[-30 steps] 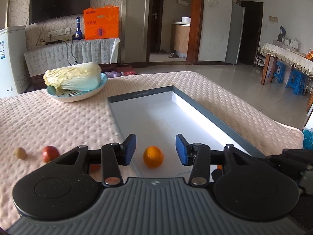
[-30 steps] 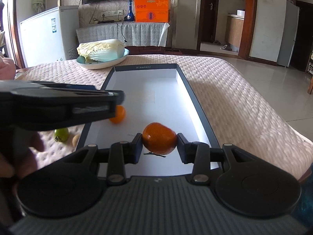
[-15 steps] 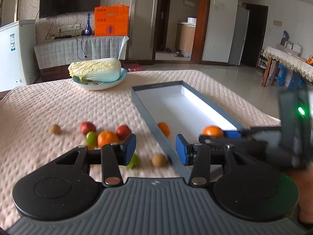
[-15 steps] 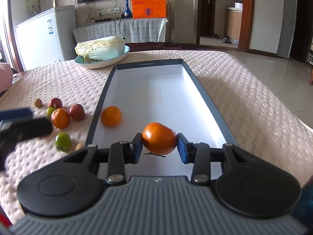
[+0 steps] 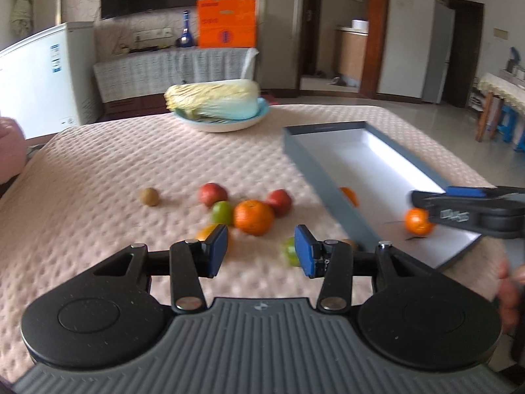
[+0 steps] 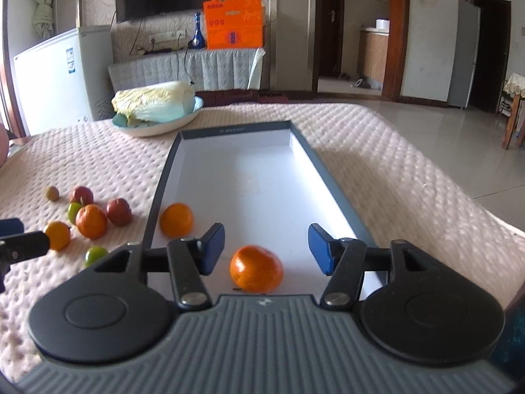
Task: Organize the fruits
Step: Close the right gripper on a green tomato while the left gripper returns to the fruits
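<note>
right gripper (image 6: 266,249) just opened around tangerine (image 6: 256,268) in tray (image 6: 331,177).

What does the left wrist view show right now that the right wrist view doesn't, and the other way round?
Only the left wrist view: the left tool, open and empty over the cloth, and the right tool from the side.

Only the right wrist view: the right tool, whose jaws have just been opening, pads clear of the tangerine lying in the tray.

Both: that tangerine, the tray, a second orange fruit in it, the loose fruit pile and the cabbage.
</note>
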Available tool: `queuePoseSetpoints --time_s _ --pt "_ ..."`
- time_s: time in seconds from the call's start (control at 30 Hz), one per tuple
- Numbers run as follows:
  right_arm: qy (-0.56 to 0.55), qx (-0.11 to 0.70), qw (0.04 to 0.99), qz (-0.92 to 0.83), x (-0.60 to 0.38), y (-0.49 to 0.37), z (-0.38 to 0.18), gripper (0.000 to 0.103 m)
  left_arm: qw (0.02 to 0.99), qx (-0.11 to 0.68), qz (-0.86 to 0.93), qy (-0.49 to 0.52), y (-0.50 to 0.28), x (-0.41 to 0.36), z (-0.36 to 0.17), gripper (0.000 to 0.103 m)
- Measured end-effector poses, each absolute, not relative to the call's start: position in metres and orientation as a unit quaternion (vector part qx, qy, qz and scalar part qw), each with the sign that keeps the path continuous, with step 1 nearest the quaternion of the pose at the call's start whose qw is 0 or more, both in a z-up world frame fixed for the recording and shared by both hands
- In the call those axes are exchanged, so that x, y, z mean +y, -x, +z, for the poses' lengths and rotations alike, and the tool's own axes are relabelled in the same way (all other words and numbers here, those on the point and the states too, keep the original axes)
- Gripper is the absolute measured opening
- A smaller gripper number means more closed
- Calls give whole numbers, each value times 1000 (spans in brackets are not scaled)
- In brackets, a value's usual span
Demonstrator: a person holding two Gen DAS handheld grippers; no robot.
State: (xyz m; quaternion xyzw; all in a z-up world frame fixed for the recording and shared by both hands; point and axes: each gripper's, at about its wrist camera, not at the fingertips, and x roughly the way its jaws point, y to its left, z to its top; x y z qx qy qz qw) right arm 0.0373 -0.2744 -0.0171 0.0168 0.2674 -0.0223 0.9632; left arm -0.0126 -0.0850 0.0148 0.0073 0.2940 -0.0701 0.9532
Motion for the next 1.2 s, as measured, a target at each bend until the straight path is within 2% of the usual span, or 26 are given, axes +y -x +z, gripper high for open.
queuePoseSetpoints --time_s 0.6,0.73,0.93,1.07,1.2 --pt "-16 189 982 27 -248 30 15 58 953 298 -58 -15 6 -82 8 51" --pt "-33 209 976 50 -234 38 7 58 952 300 -57 -18 5 -82 7 51" --pt "26 208 974 91 -198 46 -1 57 952 300 -55 -13 3 -76 8 52" --pt "39 221 968 109 -184 47 -8 54 954 296 -51 -7 2 -70 9 59" --pt "44 232 965 113 -175 43 -12 50 956 290 -48 6 3 -60 13 60"
